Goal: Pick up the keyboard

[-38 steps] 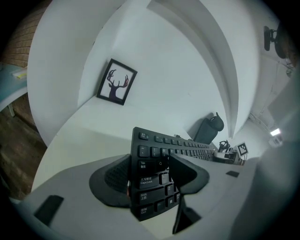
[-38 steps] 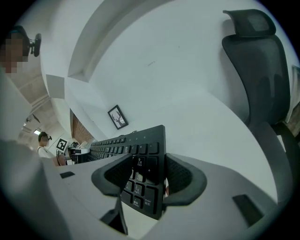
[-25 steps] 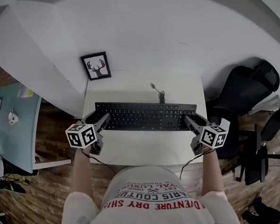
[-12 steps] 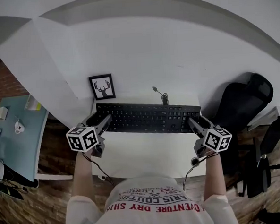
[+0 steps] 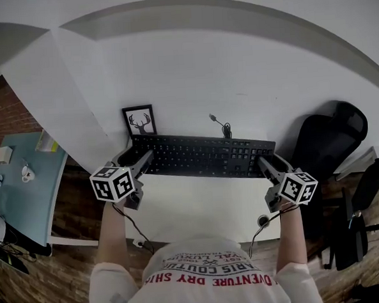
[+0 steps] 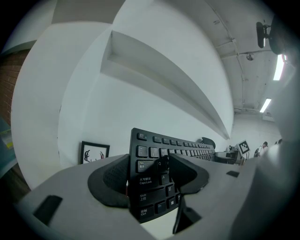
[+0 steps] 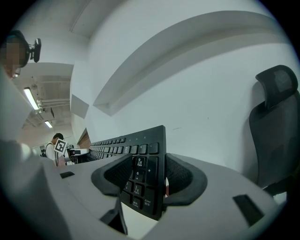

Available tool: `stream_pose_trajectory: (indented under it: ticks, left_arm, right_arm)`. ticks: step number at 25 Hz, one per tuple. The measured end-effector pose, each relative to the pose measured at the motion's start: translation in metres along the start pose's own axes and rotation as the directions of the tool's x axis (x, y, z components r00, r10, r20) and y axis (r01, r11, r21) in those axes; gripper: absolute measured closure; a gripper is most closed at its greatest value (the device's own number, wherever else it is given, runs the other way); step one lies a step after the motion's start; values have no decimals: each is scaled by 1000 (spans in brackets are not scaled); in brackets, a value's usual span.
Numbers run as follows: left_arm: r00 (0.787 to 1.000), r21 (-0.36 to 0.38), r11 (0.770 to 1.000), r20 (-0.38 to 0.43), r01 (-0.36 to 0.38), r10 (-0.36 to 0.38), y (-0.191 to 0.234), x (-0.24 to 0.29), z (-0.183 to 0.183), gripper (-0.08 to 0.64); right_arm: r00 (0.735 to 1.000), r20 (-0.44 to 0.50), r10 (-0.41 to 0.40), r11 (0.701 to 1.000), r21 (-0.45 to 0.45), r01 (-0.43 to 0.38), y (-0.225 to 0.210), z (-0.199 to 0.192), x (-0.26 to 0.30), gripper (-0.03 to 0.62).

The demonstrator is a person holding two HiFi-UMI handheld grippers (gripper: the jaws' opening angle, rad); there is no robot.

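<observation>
Status: both grippers were clamped on the keyboard (image 5: 202,155), one per end.
- Left gripper (image 6: 150,176): the Caps Lock/Shift end sat between its jaws, one pad on the key face near Q and the other behind the left edge.
- Right gripper (image 7: 146,180): pinched the numpad end the same way, one pad on the keys and one on the back.
- The board spanned straight from one jaw pair to the other. It looked clear of the desk (image 5: 199,208), but I couldn't confirm the gap.

Risks as I read them:
- **Shallow bites.** Only the outermost key columns sat inside the jaws, and the pads were on keycaps, not frame. Caps travel and wobble, so the grip could creep and an end could slide out forward of the jaws.
- **Two hands on one rigid board.** If the grippers spread apart, it'd pull out of one pair. If they closed in or twisted against each other, it'd bow or pivot in the pads.
- **Cable.** The cable (image 5: 221,124) ran off the edge beyond the jaws, toward the wall, and I couldn't tell where it ended. If plugged in or snagged, more lift would tug that far edge and rotate the board in the grip.
- **Picture frame.** The picture frame (image 5: 139,120) stood just past the left jaws, near the board's far corner. A push forward on that side could knock it over.
- **Pressed keys.** Harmless if unplugged, but I couldn't tell.
</observation>
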State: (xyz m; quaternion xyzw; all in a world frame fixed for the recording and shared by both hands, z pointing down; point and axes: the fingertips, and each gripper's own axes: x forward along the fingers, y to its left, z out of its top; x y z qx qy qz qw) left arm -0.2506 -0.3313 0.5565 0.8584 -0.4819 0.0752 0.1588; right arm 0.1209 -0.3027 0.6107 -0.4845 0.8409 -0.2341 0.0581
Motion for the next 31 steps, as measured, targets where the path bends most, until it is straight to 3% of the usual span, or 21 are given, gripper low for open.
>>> stream_pose_trajectory:
  ticks: [31]
  left_arm:
    - [999, -12, 1000, -46, 9, -10, -14, 16, -20, 299]
  right_arm:
    - [1000, -16, -25, 999, 24, 25, -20, -14, -17, 359]
